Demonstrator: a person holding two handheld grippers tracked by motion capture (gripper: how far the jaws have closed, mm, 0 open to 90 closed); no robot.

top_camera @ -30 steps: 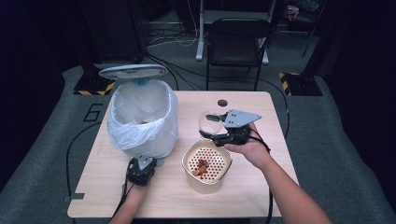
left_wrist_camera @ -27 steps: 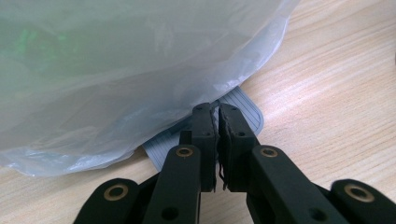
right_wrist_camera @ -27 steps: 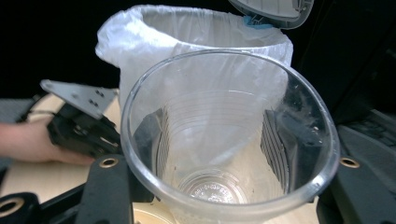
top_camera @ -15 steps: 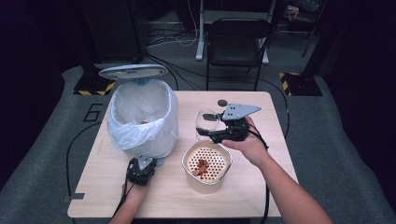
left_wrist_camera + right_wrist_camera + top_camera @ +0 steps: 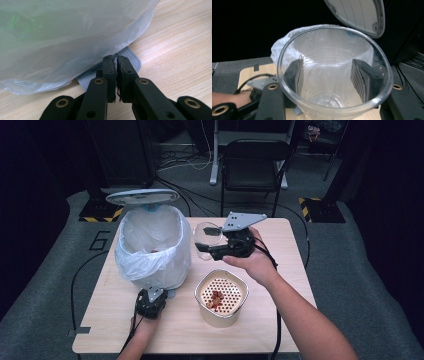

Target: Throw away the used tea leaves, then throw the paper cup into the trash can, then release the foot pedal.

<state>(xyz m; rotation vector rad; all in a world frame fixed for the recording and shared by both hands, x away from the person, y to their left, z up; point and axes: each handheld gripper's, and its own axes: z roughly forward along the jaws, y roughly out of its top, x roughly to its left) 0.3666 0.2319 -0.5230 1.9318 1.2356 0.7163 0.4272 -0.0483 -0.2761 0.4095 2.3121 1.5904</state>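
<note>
While the left gripper (image 5: pixel 151 296), jaws closed, presses the bin pedal (image 5: pixel 130 60) holding the lid (image 5: pixel 142 196) open, the right gripper (image 5: pixel 212 251) clamps the clear cup (image 5: pixel 205 240) beside the bin (image 5: pixel 152 250) for disposal.

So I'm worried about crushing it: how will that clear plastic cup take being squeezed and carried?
The clear plastic cup looks thin-walled, so it probably flexes. The right hand-held gripper carries it, so it is likely light. Smooth and empty, it might slip if the grip loosens.
</note>
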